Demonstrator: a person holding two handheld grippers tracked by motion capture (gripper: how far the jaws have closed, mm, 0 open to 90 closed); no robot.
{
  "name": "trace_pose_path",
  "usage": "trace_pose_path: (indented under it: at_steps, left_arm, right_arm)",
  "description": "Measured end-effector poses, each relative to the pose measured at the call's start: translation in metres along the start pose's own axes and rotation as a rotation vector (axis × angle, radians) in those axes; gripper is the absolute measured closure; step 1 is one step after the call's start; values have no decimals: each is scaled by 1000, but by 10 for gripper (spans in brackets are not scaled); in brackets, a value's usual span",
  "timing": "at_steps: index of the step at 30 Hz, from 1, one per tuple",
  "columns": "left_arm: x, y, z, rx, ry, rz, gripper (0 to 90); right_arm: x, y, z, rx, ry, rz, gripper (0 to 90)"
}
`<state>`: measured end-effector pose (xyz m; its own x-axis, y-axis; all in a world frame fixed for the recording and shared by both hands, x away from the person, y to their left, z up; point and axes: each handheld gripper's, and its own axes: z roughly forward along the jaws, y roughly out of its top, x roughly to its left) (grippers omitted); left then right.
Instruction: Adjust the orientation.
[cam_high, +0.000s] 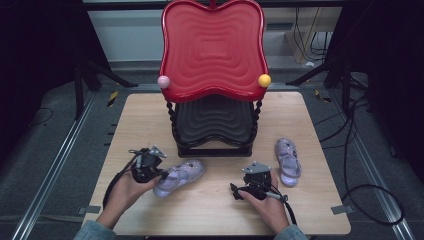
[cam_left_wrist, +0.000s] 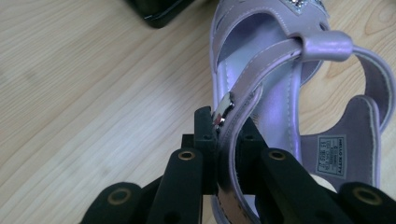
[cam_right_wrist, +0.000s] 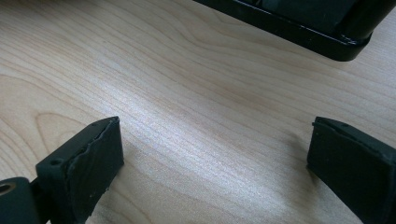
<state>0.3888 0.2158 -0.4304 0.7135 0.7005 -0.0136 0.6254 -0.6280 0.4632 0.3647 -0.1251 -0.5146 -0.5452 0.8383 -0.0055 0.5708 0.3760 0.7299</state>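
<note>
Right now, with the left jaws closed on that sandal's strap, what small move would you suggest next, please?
Probably lift the left gripper a little. It is shut on the strap of the lilac sandal, which lies on the wooden table just in front of the tiered rack; raising it first should clear the rack's base. The right gripper waits open.

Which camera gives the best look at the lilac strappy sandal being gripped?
The left gripper view: the lilac strappy sandal is close up, its strap pinched by the left gripper. The high view shows it small; the right gripper view shows bare table.
</note>
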Motion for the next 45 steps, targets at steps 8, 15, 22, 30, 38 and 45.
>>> trace_pose_path:
  at_steps: [8,15,22,30,38,45]
  left_arm:
    - [-6,-5,19,26,10,42,805]
    - [-13,-11,-4,-91,51,24,630]
    - [-36,-16,-37,-155,63,66,580]
    - [-59,-18,-5,-45,28,131,550]
    - [-59,-18,12,29,45,138,688]
    - [-59,-14,20,66,31,144,764]
  right_arm:
    - [0,0,0,0,2,1,38]
    - [0,0,0,0,1,-1,37]
    - [0,-1,-1,0,0,-4,37]
    - [0,-1,-1,0,1,-1,37]
    - [0,-1,-1,1,1,1,37]
    - [0,-1,-1,0,1,0,37]
